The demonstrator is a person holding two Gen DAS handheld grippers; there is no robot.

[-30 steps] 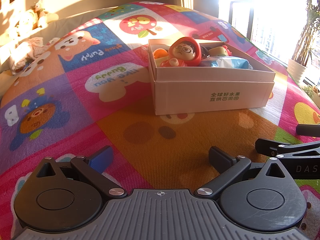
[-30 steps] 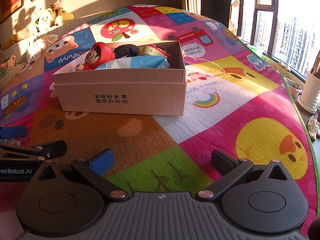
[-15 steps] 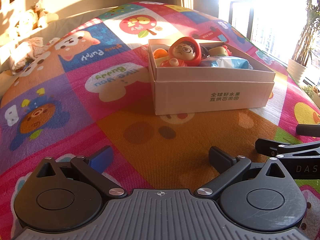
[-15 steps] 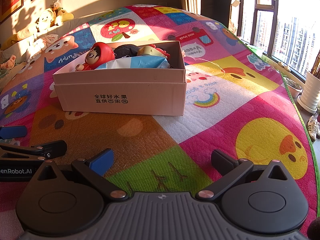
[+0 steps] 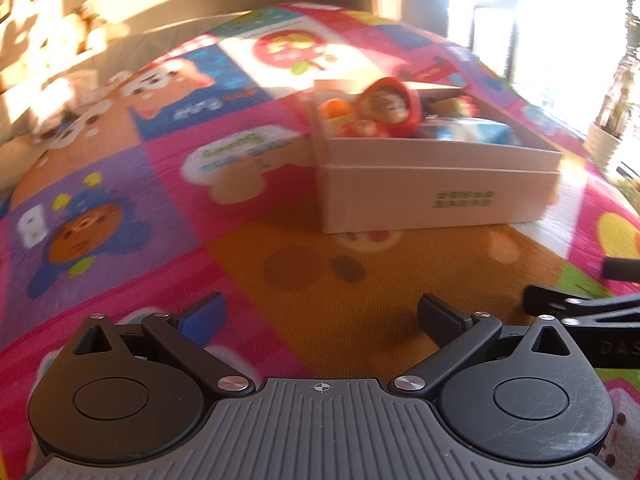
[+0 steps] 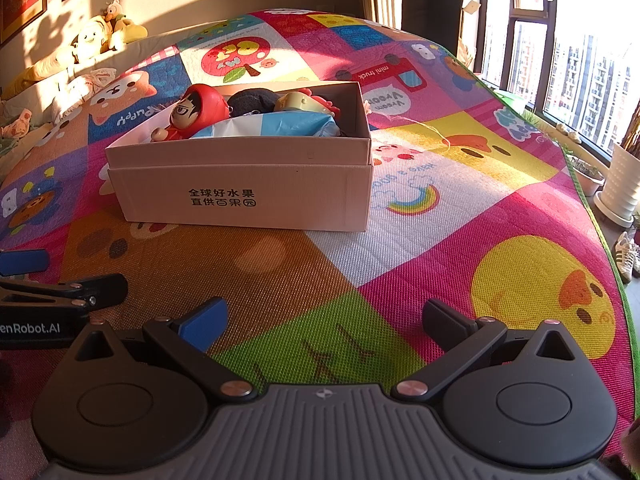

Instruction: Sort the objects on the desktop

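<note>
Closest in, the left gripper [image 5: 320, 314] hung low over the play mat [image 5: 352, 292], its two fingers spread wide apart with nothing between them. The right gripper [image 6: 322, 318] was low over the mat too, and its fingers were also wide apart and empty. The two grippers sat side by side, near each other, and each one peeked into the edge of the other's view.

A bit farther on, the cardboard box [image 6: 244, 196] rested on the mat, apart from both grippers, with black printed signs on its front wall. All the small things lay inside it. A doll with a red hood [image 6: 196, 110] lay at the left end. A blue and white bag [image 6: 272, 126] lay along the front. Behind the bag sat a dark fuzzy thing [image 6: 252, 100] and a cream-colored toy [image 6: 298, 102]. The left view was blurry.

Far back by the wall, stuffed toys [image 6: 100, 34] sat in the sun. At the right stood a white plant pot [image 6: 620, 184] by the window [image 6: 580, 60].
</note>
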